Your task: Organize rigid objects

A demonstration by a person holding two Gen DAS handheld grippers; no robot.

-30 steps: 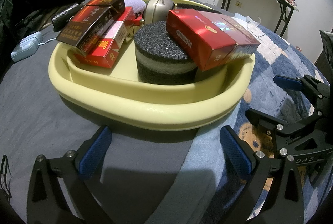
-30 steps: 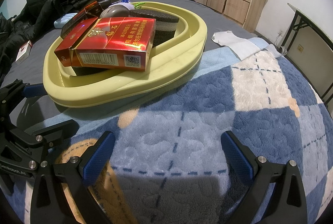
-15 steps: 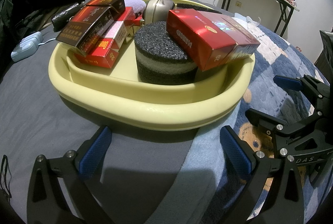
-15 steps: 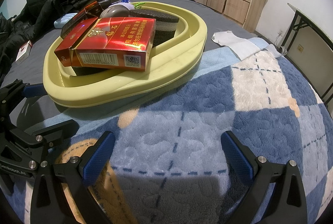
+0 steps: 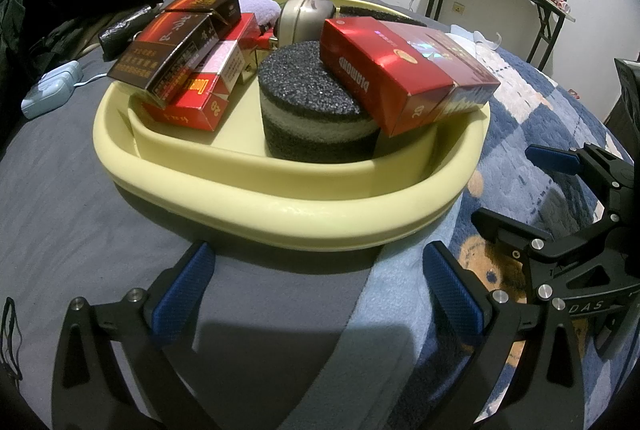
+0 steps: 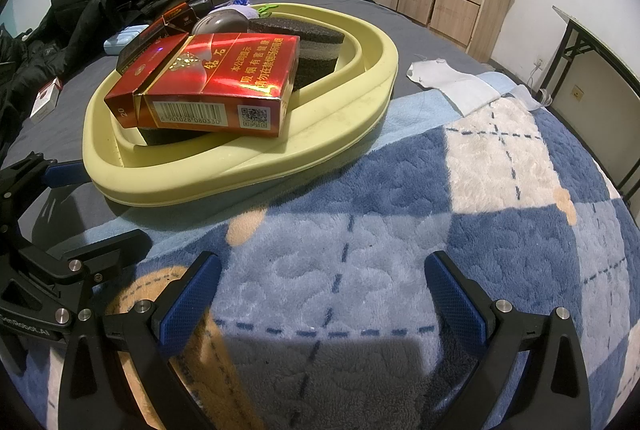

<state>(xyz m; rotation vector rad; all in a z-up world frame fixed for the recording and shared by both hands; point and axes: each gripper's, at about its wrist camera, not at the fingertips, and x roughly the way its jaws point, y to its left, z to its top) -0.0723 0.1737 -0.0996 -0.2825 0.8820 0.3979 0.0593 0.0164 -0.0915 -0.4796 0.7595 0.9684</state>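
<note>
Only right view, barcode on red carton [image 6: 208, 98]

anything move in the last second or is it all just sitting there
Nothing visibly changed. The left hand-held gripper and the right hand-held gripper both hang open and empty short of the yellow basin, and the red cigarette box leans on the round black sponge just as it did a second ago.
</note>
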